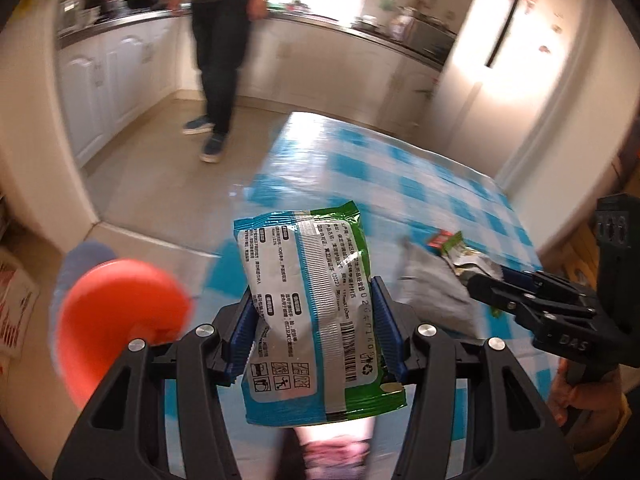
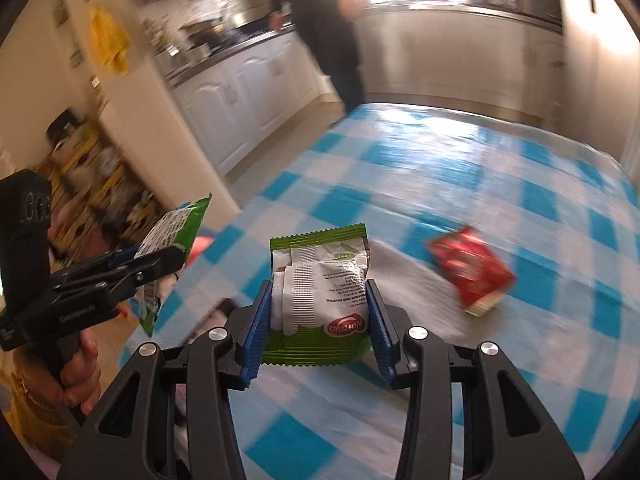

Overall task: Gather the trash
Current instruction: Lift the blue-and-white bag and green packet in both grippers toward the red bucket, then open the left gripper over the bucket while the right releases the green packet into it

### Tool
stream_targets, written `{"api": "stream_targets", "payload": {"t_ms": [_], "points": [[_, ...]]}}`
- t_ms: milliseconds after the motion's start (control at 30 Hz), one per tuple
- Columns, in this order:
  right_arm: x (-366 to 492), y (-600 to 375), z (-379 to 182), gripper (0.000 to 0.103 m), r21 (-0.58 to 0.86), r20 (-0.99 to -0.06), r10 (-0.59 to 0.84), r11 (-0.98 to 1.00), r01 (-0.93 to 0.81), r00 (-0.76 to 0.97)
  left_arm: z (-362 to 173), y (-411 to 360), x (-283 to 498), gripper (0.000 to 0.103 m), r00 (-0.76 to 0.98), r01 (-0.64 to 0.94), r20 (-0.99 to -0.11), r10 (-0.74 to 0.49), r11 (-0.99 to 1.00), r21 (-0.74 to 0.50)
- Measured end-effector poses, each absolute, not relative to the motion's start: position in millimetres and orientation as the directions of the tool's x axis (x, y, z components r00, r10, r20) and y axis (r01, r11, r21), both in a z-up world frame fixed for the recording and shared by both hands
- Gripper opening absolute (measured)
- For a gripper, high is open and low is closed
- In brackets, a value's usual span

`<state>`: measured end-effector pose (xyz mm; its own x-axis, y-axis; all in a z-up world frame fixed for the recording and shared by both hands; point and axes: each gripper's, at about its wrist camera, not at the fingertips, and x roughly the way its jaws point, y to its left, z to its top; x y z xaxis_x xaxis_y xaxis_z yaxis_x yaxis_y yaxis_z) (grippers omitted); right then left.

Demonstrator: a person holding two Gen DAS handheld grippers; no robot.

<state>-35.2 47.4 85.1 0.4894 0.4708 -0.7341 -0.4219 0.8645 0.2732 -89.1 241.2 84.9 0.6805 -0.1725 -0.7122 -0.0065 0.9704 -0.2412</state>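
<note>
My left gripper (image 1: pixel 316 300) is shut on a blue, green and silver wet-wipe packet (image 1: pixel 312 304), held upright above the table's left edge. That gripper with its packet (image 2: pixel 168 240) also shows at the left of the right wrist view. My right gripper (image 2: pixel 320 304) is shut on a small green and silver snack wrapper (image 2: pixel 320 288) above the checked tablecloth (image 2: pixel 480 184). It shows in the left wrist view (image 1: pixel 480 280) at the right with the wrapper (image 1: pixel 460 252). A red wrapper (image 2: pixel 472 276) lies on the table to its right.
An orange bin (image 1: pixel 116 320) is low at the left, beside the table. A person in dark clothes (image 1: pixel 220 40) stands on the kitchen floor beyond the table. White cabinets (image 1: pixel 104 76) line the back, and a cluttered shelf (image 2: pixel 88 176) stands left.
</note>
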Motion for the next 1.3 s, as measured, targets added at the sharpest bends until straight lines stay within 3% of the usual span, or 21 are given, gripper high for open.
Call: {"api": "stream_targets", "payload": {"t_ms": [333, 700, 1133, 1300], "points": [[-26, 169, 86, 0.046, 0.237, -0.763, 0.546, 0.734, -0.636, 0.346, 53, 346, -112, 0.055, 0.644, -0.277, -0.764, 0.027, 0.94, -0.201], [-17, 269, 62, 0.049, 0.265, -0.817, 0.551, 0.62, -0.739, 0.169, -2, 404, -107, 0.056, 0.545, -0.39, -0.837, 0.056, 0.9, -0.193], [-12, 267, 72, 0.084, 0.269, -0.791, 0.566, 0.662, -0.699, 0.232, -38, 429, -98, 0.064, 0.531, -0.426, -0.845, 0.068, 0.883, -0.197], [-9, 235, 82, 0.086, 0.27, -0.773, 0.556, 0.725, -0.633, 0.306, -35, 429, -100, 0.065, 0.537, -0.428, -0.839, 0.084, 0.885, -0.185]]}}
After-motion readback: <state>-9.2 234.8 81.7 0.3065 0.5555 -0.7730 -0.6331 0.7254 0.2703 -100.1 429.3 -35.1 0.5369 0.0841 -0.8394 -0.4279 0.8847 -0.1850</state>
